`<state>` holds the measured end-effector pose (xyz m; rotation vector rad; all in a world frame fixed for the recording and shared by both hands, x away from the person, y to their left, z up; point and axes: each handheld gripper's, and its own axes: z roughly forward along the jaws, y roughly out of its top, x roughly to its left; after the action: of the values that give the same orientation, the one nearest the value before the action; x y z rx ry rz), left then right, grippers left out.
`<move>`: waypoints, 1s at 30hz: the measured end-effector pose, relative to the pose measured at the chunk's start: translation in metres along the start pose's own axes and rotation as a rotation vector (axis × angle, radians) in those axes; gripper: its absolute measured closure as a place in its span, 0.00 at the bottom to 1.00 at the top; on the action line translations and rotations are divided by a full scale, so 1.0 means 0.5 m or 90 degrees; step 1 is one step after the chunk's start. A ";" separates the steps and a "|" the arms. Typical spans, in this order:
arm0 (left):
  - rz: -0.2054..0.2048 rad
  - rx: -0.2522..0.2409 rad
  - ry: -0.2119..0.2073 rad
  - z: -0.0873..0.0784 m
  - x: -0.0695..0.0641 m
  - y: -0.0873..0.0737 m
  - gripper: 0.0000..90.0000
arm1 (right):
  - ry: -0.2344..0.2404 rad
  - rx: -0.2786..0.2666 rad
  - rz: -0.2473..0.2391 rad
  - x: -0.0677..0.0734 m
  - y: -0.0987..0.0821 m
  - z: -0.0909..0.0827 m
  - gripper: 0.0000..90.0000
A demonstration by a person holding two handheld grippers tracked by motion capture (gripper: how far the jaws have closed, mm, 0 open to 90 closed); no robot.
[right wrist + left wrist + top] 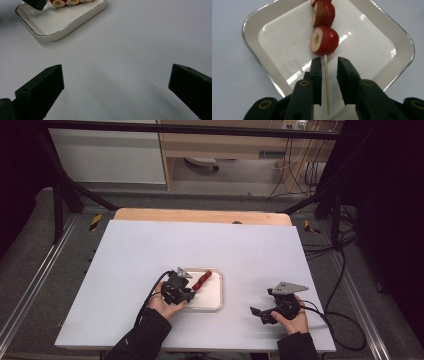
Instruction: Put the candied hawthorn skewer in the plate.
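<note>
Skewer (326, 82) lying in tray (262, 20), stick running straight out between the jaws of left tool (329, 65), fruit just past the tips. Jaws narrow, a gap on each side, not pinching. Right tool (116, 77) wide, empty, well off over bare bench (130, 45).

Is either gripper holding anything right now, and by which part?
Nothing is held. The left gripper has its jaws apart around the skewer stick without pressing it; the right gripper is open over the table.
</note>
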<state>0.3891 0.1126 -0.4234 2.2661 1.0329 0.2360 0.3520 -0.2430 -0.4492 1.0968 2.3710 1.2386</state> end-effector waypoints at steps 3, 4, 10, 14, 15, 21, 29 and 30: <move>0.017 -0.028 -0.008 -0.017 0.006 -0.004 0.66 | 0.000 0.000 0.000 0.000 0.001 -0.001 0.01; 0.024 -0.038 -0.009 -0.023 0.009 -0.006 0.62 | 0.001 0.000 0.004 0.001 0.001 -0.002 0.01; 0.088 -0.079 -0.024 -0.062 0.031 -0.026 0.40 | -0.001 -0.001 0.006 0.000 0.001 -0.001 0.01; 0.106 -0.102 -0.028 -0.079 0.042 -0.044 0.27 | -0.002 0.002 0.004 0.000 0.000 0.001 0.01; 0.108 -0.103 -0.030 -0.082 0.046 -0.050 0.24 | -0.002 0.001 0.002 0.000 0.000 0.001 0.01; 0.108 -0.104 -0.016 -0.103 0.070 -0.098 0.11 | -0.003 0.001 0.004 -0.001 0.001 -0.001 0.01; 0.070 -0.112 0.013 -0.127 0.113 -0.161 0.08 | -0.002 0.008 0.003 0.000 0.000 0.000 0.01; 0.066 -0.115 0.019 -0.130 0.119 -0.169 0.08 | -0.002 0.007 0.004 0.000 0.000 0.001 0.01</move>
<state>0.3511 0.2282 -0.4295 2.1602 0.8732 0.3910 0.3520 -0.2428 -0.4495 1.1089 2.3765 1.2254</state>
